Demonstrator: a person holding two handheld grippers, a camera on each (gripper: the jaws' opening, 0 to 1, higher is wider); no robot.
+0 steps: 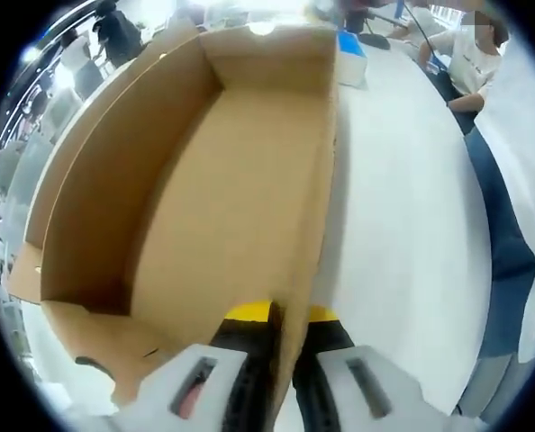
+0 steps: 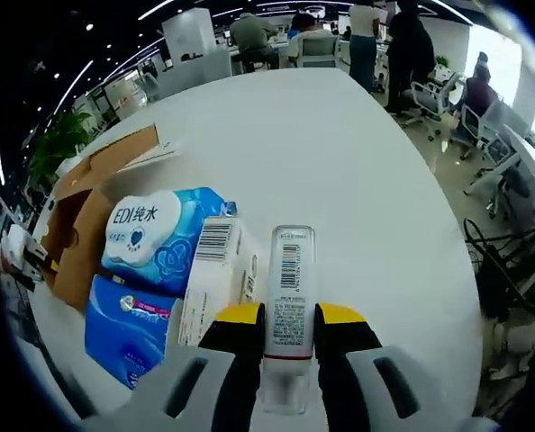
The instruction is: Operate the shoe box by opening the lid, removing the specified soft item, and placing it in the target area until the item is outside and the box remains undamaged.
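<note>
Here the right hand-held gripper (image 2: 288,335) pinches the white tube (image 2: 289,297) between its jaws.

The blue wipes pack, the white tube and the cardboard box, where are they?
blue wipes pack (image 2: 155,236), right gripper view, its white label.
white tube (image 2: 289,288), right gripper view, its barcode label.
cardboard box (image 1: 222,207), left gripper view, its inside floor.

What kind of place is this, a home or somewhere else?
Probably an open-plan office. In the right gripper view, a large white table runs toward office chairs, desks and people standing in the background, under long ceiling light strips.
</note>
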